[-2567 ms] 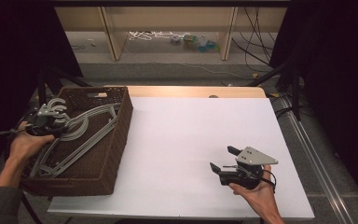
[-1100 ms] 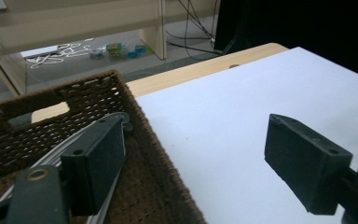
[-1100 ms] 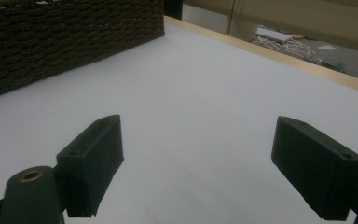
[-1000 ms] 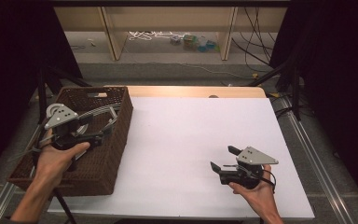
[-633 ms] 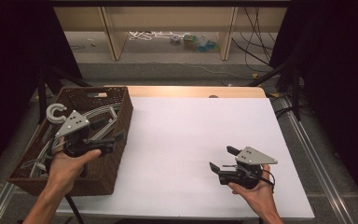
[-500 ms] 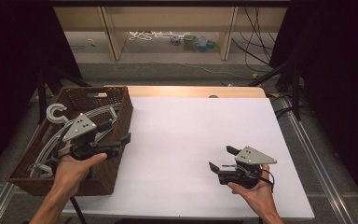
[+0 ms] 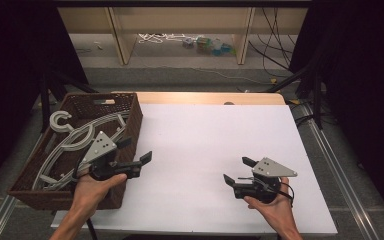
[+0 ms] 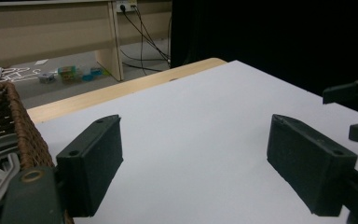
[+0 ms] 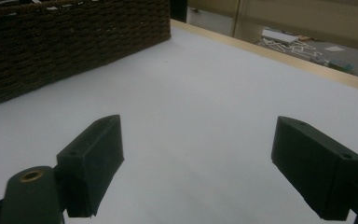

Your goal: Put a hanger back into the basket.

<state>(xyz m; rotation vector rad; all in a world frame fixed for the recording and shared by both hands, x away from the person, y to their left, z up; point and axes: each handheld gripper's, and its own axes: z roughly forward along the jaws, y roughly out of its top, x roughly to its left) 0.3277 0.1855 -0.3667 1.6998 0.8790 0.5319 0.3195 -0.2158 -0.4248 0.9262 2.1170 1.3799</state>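
A brown wicker basket stands at the table's left edge with several pale grey clothes hangers lying in it. My left gripper hovers open over the basket's right wall, jaws pointing right across the white tabletop, nothing between them. In the left gripper view, the left gripper frames bare white surface, with the basket at its left. My right gripper rests open near the front right, pointing left. The right gripper view has the right gripper empty, with the basket farther off.
The white sheet lies on a wooden table whose bare edge runs along the back. Beyond it stand a low shelf and floor clutter. Black stands and cables flank the right side. The other gripper appears at the left gripper view's right edge.
My left gripper came up out of the basket and moved right to the basket's right wall, empty and open. The right gripper stayed put.
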